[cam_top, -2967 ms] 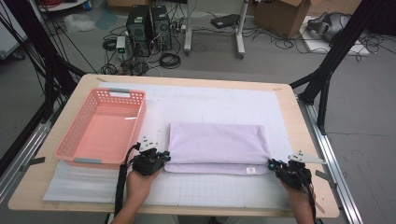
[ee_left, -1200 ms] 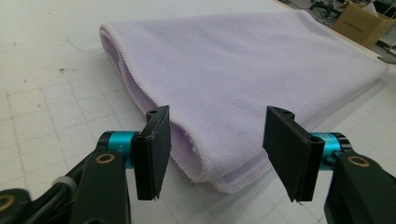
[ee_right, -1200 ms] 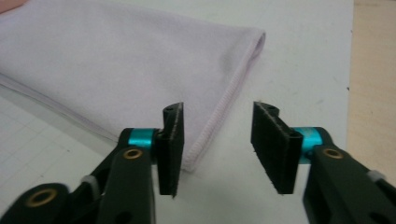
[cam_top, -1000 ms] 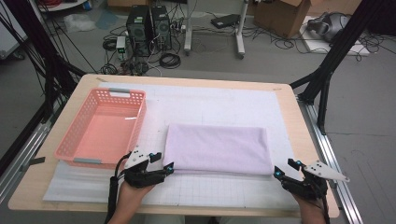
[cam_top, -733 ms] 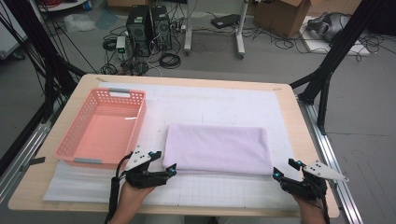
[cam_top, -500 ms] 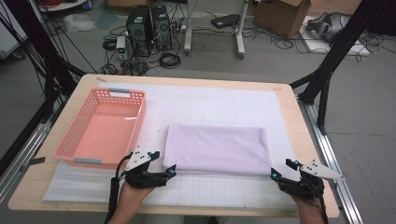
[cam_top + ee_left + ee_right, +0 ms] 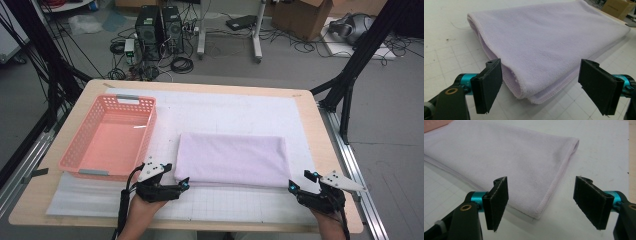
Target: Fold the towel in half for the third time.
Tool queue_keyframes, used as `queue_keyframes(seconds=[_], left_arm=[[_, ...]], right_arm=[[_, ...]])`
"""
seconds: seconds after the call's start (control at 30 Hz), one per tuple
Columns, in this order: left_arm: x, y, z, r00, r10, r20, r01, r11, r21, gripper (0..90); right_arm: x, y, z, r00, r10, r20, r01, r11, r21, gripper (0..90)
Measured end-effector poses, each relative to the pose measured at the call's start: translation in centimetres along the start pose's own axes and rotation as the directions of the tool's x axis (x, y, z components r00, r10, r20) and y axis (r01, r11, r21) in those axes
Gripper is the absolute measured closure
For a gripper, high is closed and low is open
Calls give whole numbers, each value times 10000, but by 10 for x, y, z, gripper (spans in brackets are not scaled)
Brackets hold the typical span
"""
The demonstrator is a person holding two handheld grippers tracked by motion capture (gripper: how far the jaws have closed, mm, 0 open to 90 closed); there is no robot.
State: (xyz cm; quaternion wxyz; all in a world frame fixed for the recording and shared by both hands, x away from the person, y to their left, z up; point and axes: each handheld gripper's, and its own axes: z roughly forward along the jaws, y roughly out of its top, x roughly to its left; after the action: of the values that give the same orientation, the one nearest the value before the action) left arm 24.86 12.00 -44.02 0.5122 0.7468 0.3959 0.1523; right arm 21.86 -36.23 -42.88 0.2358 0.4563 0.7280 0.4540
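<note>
Against three seconds ago, the folded lilac towel [image 7: 233,159] lies tidier: the loose under-layer that stuck out along its near edge is now tucked in, so the towel reads as one neat rectangle. Both grippers, which then sat right at the towel's near corners, have drawn back a little toward the near edge of the desk [image 7: 65,120]; over the last half second they have barely moved.

Left of the towel stands a pink plastic basket [image 7: 80,161], its right wall close to the towel's left edge but apart from it. The left gripper [image 7: 176,187] is held low over the white gridded mat [image 7: 230,107], just off the towel's near left corner, the hand coming in from below and the gripper pointing right and slightly away. In the left gripper view its jaws stand wide apart, holding nothing, with the towel's folded corner [image 7: 534,97] lying on the mat between and just beyond them.

The towel itself lies flat on the mat, right of the basket, long side across the desk.

The right gripper [image 7: 300,187] sits just off the towel's near right corner, pointing left and away, its grey plate on the outer side. In the right gripper view its jaws are likewise spread wide and empty, with the towel's stitched corner [image 7: 537,213] lying between them, nearer the left jaw.

Nothing lies between either gripper and the towel.
</note>
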Motion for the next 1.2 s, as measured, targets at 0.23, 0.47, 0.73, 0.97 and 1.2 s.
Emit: queue_keyframes(seconds=[0.23, 0.47, 0.73, 0.97, 1.2], left_arm=[[3, -1, 7, 9999, 46, -164, -37, 9987, 505, 259], [5, -2, 15, 9990, 59, -440, -23, 9968, 802, 266], [10, -1, 17, 9977, -344, -578, 399, 9946, 962, 346], [14, -1, 20, 9918, -882, -920, 1011, 9840, 1467, 390], [11, -1, 21, 9924, -620, -1060, 780, 9848, 1551, 496]], right_arm=[[2, 2, 10, 9996, -189, -204, 193, 9997, 165, 272], [10, 4, 17, 9984, -373, -418, 385, 9989, 279, 272], [20, 9, 26, 9962, -534, -689, 558, 9979, 330, 272], [28, 26, 36, 9925, -792, -927, 817, 9964, 230, 272], [37, 60, 71, 9859, -1234, -1132, 1272, 9915, 274, 272]])
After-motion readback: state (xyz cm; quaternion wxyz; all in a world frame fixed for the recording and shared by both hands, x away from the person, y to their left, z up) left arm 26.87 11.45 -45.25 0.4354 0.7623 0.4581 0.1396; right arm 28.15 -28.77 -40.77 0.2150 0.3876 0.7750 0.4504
